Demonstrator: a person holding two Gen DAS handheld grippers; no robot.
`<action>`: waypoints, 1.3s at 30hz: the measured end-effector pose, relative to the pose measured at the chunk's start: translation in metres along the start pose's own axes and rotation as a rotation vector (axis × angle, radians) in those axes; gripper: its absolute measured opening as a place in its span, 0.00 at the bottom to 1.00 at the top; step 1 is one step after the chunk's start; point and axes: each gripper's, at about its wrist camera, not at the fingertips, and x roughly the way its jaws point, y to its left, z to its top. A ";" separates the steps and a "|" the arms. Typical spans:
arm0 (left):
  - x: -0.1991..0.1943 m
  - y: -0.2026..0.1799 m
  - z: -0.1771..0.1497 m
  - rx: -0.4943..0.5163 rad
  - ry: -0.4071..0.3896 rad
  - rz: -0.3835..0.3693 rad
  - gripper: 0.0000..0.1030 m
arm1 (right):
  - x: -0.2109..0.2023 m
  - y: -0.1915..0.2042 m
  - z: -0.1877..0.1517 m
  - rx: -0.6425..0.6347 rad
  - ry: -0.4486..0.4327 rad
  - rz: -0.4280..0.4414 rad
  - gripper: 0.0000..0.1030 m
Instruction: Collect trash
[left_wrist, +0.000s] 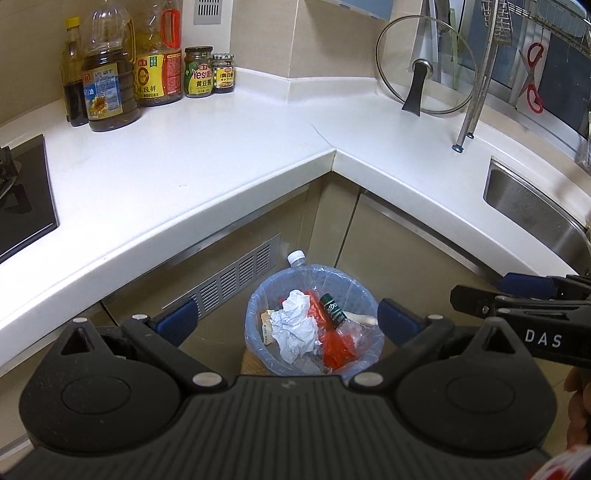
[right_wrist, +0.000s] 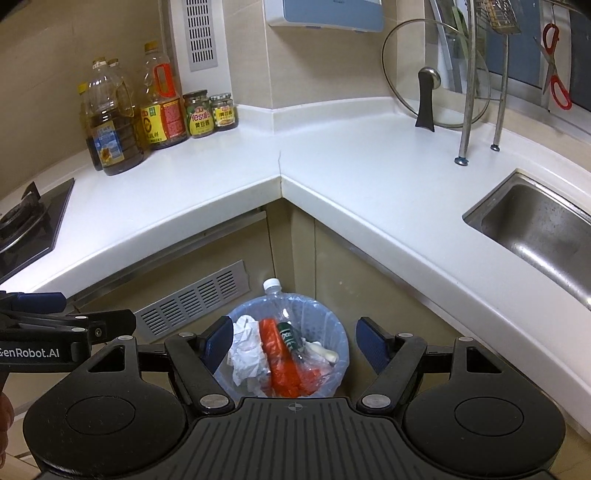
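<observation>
While both tools are hovering over the corner floor, the left gripper (left_wrist: 286, 317) is standing wide with nothing between its pads, and the right gripper (right_wrist: 295, 341) is likewise spread apart and empty. Directly below them the trash bin (left_wrist: 258, 314) is sitting on the floor against the cabinet, its clear liner bag (right_wrist: 332, 332) holding crumpled white paper (left_wrist: 295, 325), an orange wrapper (right_wrist: 277, 362), a small green bottle (left_wrist: 332, 308) and a clear plastic bottle (right_wrist: 275, 295) that is leaning out over the back rim. That bottle is looking likely to tip out if the liner gets tugged unevenly. A thin liner is also risking a tear, or slipping from the pads. The white countertop (left_wrist: 184, 166) edge is overhanging close above, so a lift could knock against it.
</observation>
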 end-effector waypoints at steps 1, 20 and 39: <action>0.001 -0.001 0.000 0.002 0.000 0.002 1.00 | 0.000 0.000 0.000 0.000 0.001 0.001 0.71; 0.003 -0.003 0.001 0.015 -0.004 0.012 1.00 | 0.001 -0.005 0.000 0.011 -0.004 0.003 0.71; 0.003 0.000 0.001 0.017 -0.002 0.011 1.00 | 0.001 -0.006 0.000 0.012 -0.006 0.001 0.71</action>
